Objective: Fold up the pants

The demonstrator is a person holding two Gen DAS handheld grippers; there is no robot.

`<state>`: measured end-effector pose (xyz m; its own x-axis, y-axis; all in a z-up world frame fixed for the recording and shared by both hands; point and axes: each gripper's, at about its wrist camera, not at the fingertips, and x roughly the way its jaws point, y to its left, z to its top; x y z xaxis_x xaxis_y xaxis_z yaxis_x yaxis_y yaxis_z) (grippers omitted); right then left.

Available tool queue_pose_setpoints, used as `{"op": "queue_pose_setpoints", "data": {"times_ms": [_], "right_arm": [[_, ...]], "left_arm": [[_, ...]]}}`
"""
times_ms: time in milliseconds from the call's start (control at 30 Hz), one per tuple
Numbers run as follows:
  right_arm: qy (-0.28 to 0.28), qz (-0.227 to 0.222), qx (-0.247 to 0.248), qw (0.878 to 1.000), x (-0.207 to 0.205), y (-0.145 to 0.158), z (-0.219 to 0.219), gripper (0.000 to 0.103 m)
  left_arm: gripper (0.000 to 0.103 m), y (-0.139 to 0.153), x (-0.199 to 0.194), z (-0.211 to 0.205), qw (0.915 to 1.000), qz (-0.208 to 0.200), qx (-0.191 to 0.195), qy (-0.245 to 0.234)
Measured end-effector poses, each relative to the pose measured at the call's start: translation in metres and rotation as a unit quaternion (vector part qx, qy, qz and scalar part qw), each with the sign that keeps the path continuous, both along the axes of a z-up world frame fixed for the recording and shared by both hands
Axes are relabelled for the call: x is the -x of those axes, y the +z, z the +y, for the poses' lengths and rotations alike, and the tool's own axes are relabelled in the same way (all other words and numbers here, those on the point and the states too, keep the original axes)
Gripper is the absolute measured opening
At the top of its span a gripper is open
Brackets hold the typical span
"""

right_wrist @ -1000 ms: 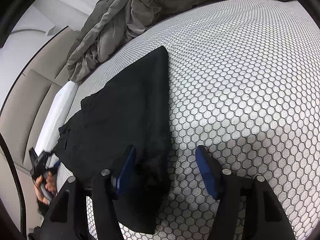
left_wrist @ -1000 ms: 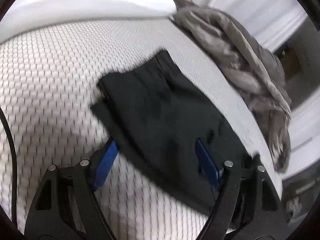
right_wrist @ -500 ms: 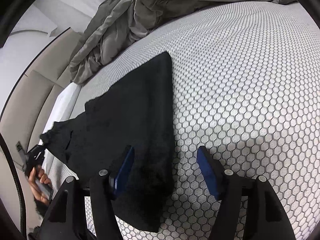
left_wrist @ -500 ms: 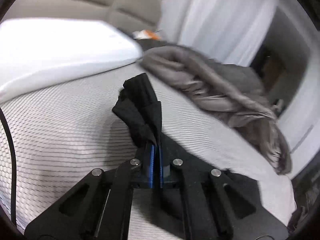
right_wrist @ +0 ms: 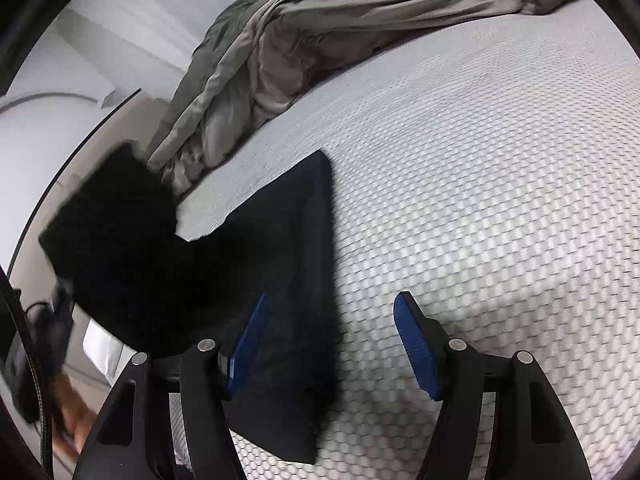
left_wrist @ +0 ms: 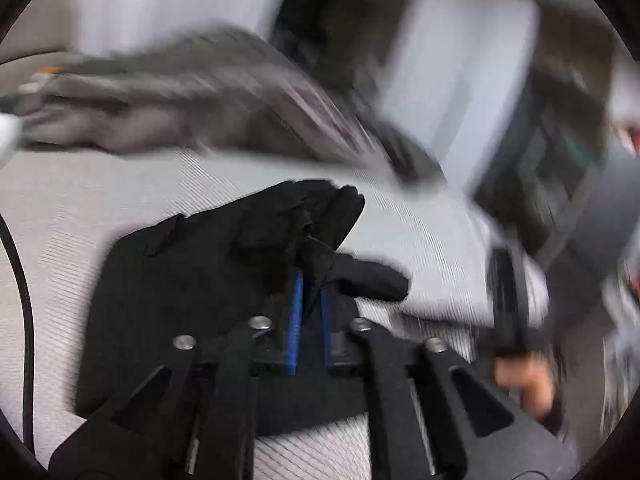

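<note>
The left gripper (left_wrist: 310, 296), its jaws opening, has the black pants (left_wrist: 192, 280) between them, while the right gripper (right_wrist: 332, 344) stands spread above the bed (right_wrist: 480, 200).

Soft, even daylight filled the room; the left wrist view was smeared with motion blur beyond its fingers, perhaps hiding detail, while edges bowed.

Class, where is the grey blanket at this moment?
The grey blanket lies bunched along the far edge of the mattress, at the top of the right wrist view beyond the black pants. In the left wrist view it is a blurred mass upper left.
</note>
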<state>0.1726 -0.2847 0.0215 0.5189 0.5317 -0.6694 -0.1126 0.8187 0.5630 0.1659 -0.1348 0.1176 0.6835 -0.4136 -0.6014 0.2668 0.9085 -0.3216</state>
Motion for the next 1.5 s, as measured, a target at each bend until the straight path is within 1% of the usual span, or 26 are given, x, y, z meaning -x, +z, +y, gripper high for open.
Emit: {"op": "queue_pose_setpoints", "data": {"times_ms": [33,67,100,133,233,300,333,433,533,633,700,800,833,967,1000,1033,1067,1133,1200,1233,1267,1300,1333,1400,1467,1500], "right_arm": [[-0.008,0.0,-0.003,1.0,0.001,0.0,-0.005,0.066],[-0.018,0.002,-0.008,1.0,0.001,-0.001,-0.014,0.066],[-0.027,0.004,-0.014,1.0,0.003,-0.002,-0.021,0.066],[-0.032,0.005,-0.016,0.999,0.004,-0.002,-0.026,0.066],[-0.021,0.016,-0.009,1.0,0.008,-0.007,-0.026,0.066],[-0.001,0.02,-0.005,1.0,0.01,-0.009,-0.018,0.066],[0.011,0.019,-0.013,1.0,0.01,-0.009,-0.015,0.066],[0.057,0.014,-0.08,0.995,0.012,-0.006,-0.002,0.066],[0.084,0.012,-0.122,0.989,0.011,-0.003,0.016,0.066],[0.099,0.031,-0.15,0.983,0.007,-0.011,0.032,0.066],[0.093,0.049,-0.149,0.983,0.0,-0.02,0.041,0.066],[0.083,0.06,-0.141,0.985,-0.011,-0.029,0.055,0.066],[0.081,0.055,-0.146,0.984,-0.011,-0.026,0.054,0.066],[0.099,-0.032,-0.18,0.978,-0.004,0.005,0.056,0.066],[0.104,-0.045,-0.183,0.977,-0.001,0.008,0.054,0.066],[0.106,-0.045,-0.176,0.978,0.001,0.009,0.054,0.066],[0.104,-0.031,-0.142,0.984,0.001,0.005,0.056,0.066],[0.103,-0.003,-0.102,0.989,-0.004,-0.007,0.065,0.066],[0.102,0.029,-0.081,0.991,-0.007,-0.024,0.067,0.065],[0.103,0.033,-0.079,0.991,-0.006,-0.029,0.068,0.065],[0.104,0.027,-0.075,0.991,-0.007,-0.031,0.071,0.058],[0.105,0.021,-0.071,0.992,-0.007,-0.031,0.073,0.047],[0.108,0.006,-0.064,0.992,-0.005,-0.027,0.076,0.021],[0.106,-0.023,-0.049,0.993,-0.005,-0.016,0.086,0.014],[0.106,-0.069,-0.045,0.991,0.007,0.007,0.086,0.013],[0.104,-0.079,-0.046,0.99,0.014,0.016,0.083,0.013]], "left_arm": [[0.029,-0.018,-0.005,-0.021,0.9983,0.033,-0.029,-0.039],[0.034,-0.046,-0.011,-0.044,0.9911,0.081,-0.068,-0.082],[0.038,-0.064,-0.013,-0.055,0.986,0.103,-0.087,-0.098],[0.038,-0.082,-0.014,-0.061,0.9814,0.122,-0.106,-0.103],[0.04,-0.092,-0.007,-0.057,0.9789,0.13,-0.105,-0.118],[0.042,-0.081,-0.003,-0.047,0.9801,0.122,-0.086,-0.132],[0.047,-0.072,-0.001,-0.038,0.9829,0.11,-0.072,-0.129],[0.064,-0.054,0.002,-0.009,0.9905,0.083,-0.032,-0.105],[0.065,-0.045,0.001,0.033,0.995,0.075,-0.02,-0.062],[0.065,-0.055,-0.008,0.063,0.9959,0.086,-0.026,-0.012],[0.065,-0.065,-0.024,0.09,0.9936,0.106,-0.028,0.027],[0.065,-0.08,-0.03,0.125,0.9897,0.128,-0.001,0.064],[0.065,-0.08,-0.033,0.136,0.989,0.13,0.004,0.072],[0.065,-0.084,-0.022,0.163,0.9884,0.122,-0.003,0.09],[0.065,-0.084,-0.021,0.168,0.9883,0.122,-0.006,0.092],[0.065,-0.084,-0.016,0.171,0.9882,0.122,-0.008,0.093],[0.065,-0.086,-0.017,0.175,0.9878,0.122,-0.013,0.096],[0.065,-0.086,-0.013,0.173,0.9872,0.123,-0.021,0.1],[0.065,-0.087,-0.013,0.169,0.9865,0.124,-0.031,0.103],[0.065,-0.088,-0.011,0.171,0.9861,0.124,-0.032,0.106],[0.065,-0.088,-0.01,0.173,0.9859,0.124,-0.03,0.108],[0.065,-0.087,-0.011,0.173,0.9858,0.124,-0.027,0.11],[0.065,-0.086,-0.011,0.177,0.9855,0.122,-0.019,0.116],[0.065,-0.085,-0.013,0.186,0.9845,0.12,0.002,0.128],[0.065,-0.085,-0.012,0.196,0.9819,0.124,0.02,0.142],[0.065,-0.086,-0.013,0.202,0.9802,0.126,0.027,0.15]]}}
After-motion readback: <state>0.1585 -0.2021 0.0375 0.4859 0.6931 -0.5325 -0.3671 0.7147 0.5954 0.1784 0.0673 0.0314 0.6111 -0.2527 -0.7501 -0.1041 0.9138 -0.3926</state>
